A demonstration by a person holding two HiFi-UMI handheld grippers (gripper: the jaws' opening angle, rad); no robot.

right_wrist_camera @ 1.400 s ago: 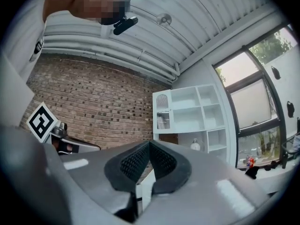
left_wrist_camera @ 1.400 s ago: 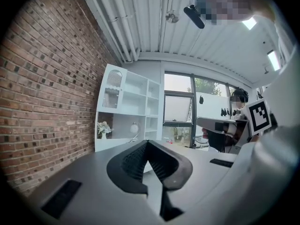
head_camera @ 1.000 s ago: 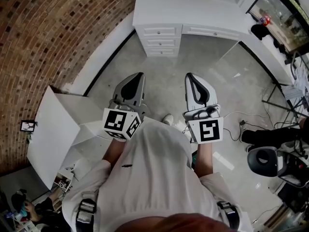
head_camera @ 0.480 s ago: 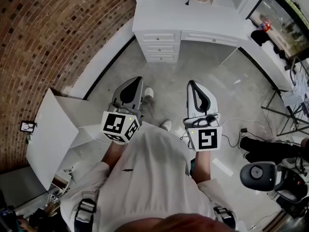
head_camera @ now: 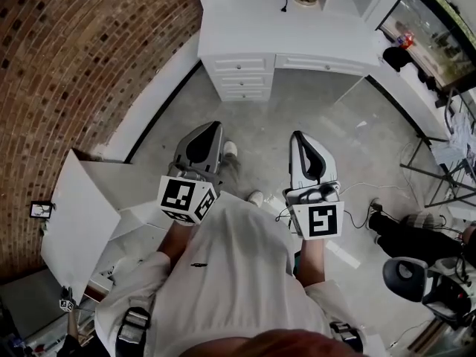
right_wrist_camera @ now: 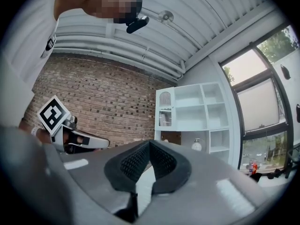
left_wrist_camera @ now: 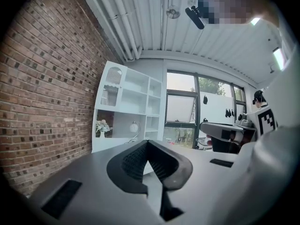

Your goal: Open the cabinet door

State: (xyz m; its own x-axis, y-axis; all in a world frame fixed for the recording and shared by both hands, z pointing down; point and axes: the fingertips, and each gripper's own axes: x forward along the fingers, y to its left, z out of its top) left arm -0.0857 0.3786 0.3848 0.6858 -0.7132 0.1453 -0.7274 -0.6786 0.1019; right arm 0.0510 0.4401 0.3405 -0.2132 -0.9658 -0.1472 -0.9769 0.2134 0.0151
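Nearer the white desk now, left tool and right tool point forward, level, both closed, empty.

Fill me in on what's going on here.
A person in a white top stands on a concrete floor, holding a gripper in each hand. The left gripper and the right gripper are both shut and empty, pointed toward a white desk with shelves by the brick wall. Neither touches the furniture yet.
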